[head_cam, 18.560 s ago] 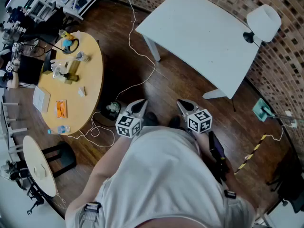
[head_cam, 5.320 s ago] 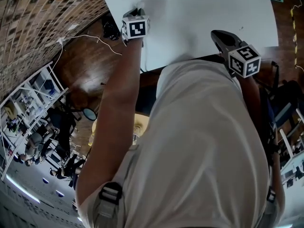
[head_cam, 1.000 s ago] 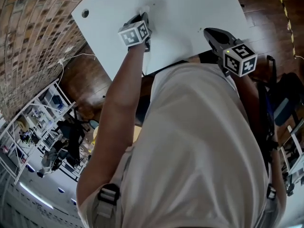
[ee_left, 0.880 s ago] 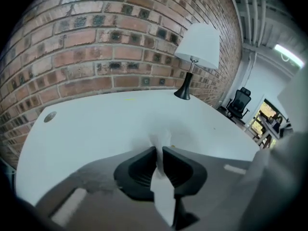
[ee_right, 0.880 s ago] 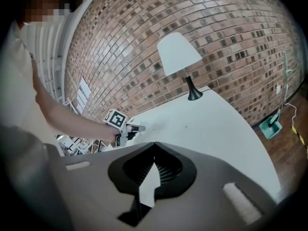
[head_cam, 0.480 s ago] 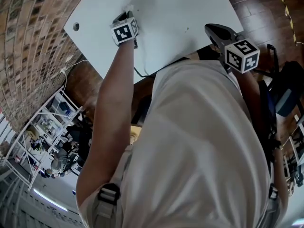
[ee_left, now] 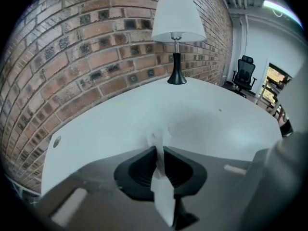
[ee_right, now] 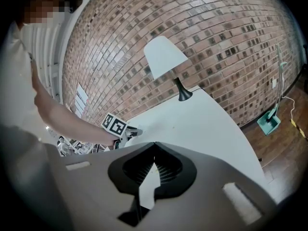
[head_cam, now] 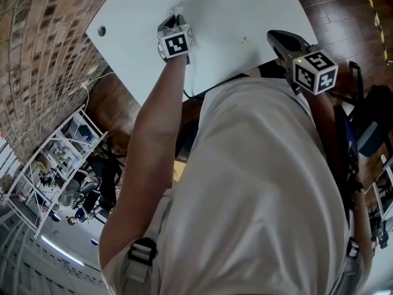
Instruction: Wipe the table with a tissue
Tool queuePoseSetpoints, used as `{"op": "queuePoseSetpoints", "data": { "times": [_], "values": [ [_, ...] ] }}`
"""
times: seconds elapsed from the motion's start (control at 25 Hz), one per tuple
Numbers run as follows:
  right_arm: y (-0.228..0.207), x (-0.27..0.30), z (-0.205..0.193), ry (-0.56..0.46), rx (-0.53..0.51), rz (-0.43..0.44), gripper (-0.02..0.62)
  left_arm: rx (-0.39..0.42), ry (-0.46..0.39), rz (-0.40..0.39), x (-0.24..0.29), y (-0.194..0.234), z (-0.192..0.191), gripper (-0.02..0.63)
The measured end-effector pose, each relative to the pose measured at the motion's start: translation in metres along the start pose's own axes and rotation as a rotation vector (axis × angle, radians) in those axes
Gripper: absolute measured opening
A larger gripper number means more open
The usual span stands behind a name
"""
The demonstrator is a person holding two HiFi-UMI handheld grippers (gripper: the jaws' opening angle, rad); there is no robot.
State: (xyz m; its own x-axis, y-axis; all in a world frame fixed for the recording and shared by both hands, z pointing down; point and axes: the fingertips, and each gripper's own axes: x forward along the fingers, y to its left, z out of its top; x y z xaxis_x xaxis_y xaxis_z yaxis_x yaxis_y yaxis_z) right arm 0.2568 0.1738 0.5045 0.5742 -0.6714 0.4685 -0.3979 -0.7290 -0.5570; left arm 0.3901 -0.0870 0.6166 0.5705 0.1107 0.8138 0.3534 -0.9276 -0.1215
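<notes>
Since half a second ago, the left gripper (head_cam: 174,24) has slid along the white table (head_cam: 245,5), a little farther from the round hole (head_cam: 101,31) near its corner. Its jaws are clamped on the tissue (ee_left: 161,177), which runs up between them as a thin white strip; the crumpled end pokes out past the tips, down at the tabletop. A lamp (ee_left: 175,32) with a white shade stands at the table's far side, in front of the brick wall (ee_left: 86,42). The right gripper (head_cam: 280,37) hangs over the table's near edge, well apart from the left, its jaws closed tip to tip with nothing between them.
</notes>
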Motion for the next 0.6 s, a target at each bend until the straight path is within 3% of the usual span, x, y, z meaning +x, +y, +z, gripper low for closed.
{"op": "queuePoseSetpoints", "data": {
  "times": [0.6],
  "values": [
    [-0.013,0.001,0.004,0.011,-0.005,0.04,0.008,-0.109,-0.027,-0.029,-0.013,-0.042,0.008,0.04]
  ]
}}
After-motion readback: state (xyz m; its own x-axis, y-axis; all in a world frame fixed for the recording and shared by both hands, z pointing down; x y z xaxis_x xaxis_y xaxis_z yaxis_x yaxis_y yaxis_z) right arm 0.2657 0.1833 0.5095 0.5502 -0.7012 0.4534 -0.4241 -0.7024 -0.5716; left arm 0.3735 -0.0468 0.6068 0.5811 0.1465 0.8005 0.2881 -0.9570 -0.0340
